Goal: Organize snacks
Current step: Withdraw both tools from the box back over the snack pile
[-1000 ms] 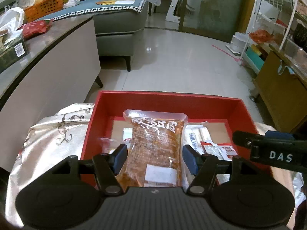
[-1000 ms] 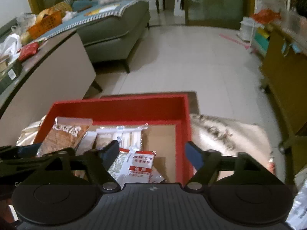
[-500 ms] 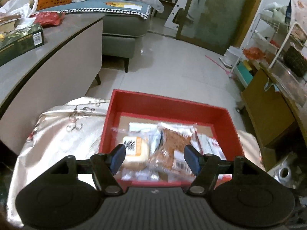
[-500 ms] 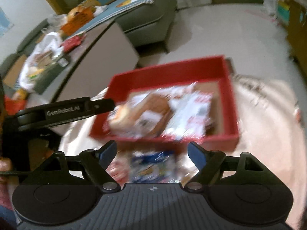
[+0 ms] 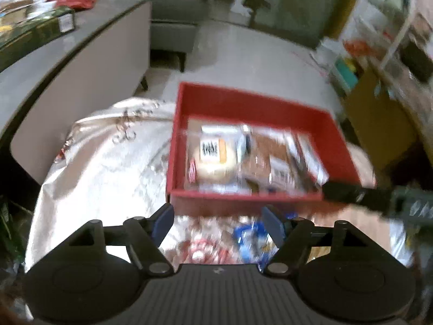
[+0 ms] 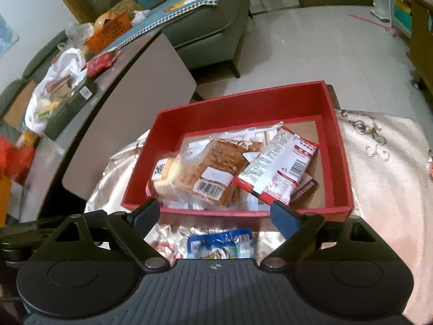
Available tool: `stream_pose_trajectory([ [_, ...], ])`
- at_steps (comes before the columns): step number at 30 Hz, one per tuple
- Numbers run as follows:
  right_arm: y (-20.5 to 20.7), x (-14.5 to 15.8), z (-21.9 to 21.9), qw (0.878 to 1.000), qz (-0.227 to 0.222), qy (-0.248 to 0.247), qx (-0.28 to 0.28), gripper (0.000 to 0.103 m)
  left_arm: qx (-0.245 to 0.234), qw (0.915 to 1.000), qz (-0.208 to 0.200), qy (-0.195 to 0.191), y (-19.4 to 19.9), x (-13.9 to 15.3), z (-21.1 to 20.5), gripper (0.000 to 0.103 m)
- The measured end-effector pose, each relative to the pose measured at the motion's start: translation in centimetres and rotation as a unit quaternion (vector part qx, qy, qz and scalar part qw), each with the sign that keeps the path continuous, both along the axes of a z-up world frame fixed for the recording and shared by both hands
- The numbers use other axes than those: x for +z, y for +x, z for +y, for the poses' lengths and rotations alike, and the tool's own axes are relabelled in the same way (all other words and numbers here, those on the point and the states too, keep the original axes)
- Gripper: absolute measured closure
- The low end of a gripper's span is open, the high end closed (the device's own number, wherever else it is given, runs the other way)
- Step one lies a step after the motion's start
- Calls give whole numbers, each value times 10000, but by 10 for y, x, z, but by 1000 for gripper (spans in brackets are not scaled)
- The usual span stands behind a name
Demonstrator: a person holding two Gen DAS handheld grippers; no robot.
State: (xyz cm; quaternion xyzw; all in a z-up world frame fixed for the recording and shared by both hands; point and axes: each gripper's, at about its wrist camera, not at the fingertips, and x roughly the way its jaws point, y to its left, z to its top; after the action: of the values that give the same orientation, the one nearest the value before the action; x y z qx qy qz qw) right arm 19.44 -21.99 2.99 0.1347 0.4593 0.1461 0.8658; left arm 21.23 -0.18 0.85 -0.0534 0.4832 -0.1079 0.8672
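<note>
Left wrist view, blurred: left gripper [image 5: 217, 220] empty, jaws opening; shallow red cardboard box [image 5: 243, 100] of snack packets at 12 o'clock on silvery embroidered cloth [image 5: 108, 168].

Right wrist view: right gripper [image 6: 215, 215] empty, jaws opening; blue plastic snack packet [image 6: 220, 243] at 6 o'clock of box.

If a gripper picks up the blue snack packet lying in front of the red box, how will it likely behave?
The blue snack packet looks like thin, crinkled film, so it would probably flex and sag rather than stay stiff. Its glossy wrapper may slip between the pads. It lies flat on the shiny tablecloth, so rolling seems unlikely; a push would probably slide it.
</note>
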Motion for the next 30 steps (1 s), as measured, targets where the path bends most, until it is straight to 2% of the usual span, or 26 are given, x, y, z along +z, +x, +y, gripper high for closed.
stream_pose_trajectory([
  [2,-8,6,-4,9999,-113,-72,13,11,-120,9996,95,258,-4,-10,-4,38],
  [4,-17,19,-9,9993,-348,-95,-14,11,-163,9993,111,312,-11,-14,-4,38],
  [6,-30,39,-15,9969,-772,-55,-109,11,-165,9998,122,38,-19,-12,0,38],
  [8,-54,68,-17,9880,-1505,-204,-289,10,-234,9994,-10,-266,-29,-4,-3,38],
  [9,-71,83,-16,9791,-1976,-284,-392,9,-375,9987,-164,-312,-34,1,-8,38],
  [10,-93,99,-16,9643,-2572,-343,-534,0,-551,9975,-331,-291,-38,6,-16,38],
  [11,-113,109,-17,9493,-3050,-371,-666,0,-730,9959,-478,-253,-41,9,-23,37],
  [13,-150,113,-20,9181,-3817,-347,-1013,0,-1119,9910,-710,-170,-46,11,-39,35],
  [14,-158,108,-24,9110,-3942,-233,-1190,0,-1275,9890,-741,-121,-45,8,-47,34],
  [15,-156,102,-30,9221,-3663,-117,-1243,0,-1384,9877,-724,-70,-44,4,-55,34],
  [17,-133,82,-48,9669,-2333,220,-1008,0,-1540,9857,-675,114,-43,-5,-69,34],
  [18,-126,72,-54,9750,-1953,327,-1005,0,-1648,9838,-666,236,-43,-10,-75,34],
  [19,-125,62,-59,9790,-1725,319,-1038,0,-1724,9824,-636,320,-45,-13,-79,34],
  [20,-126,55,-61,9802,-1679,136,-1042,0,-1780,9817,-581,360,-47,-17,-83,34],
  [22,-131,47,-59,9791,-1732,-468,-953,0,-1849,9817,-400,235,-52,-25,-86,34],
  [24,-139,44,-56,9747,-1878,-973,-724,0,-1609,9869,-54,71,-55,-39,-86,33],
  [27,-136,43,-64,9794,-1690,-894,-644,0,-991,9934,553,-180,-58,-61,-85,33],
  [30,-140,53,-64,9787,-1766,-804,-673,0,-448,9960,724,-253,-62,-69,-92,33],
])
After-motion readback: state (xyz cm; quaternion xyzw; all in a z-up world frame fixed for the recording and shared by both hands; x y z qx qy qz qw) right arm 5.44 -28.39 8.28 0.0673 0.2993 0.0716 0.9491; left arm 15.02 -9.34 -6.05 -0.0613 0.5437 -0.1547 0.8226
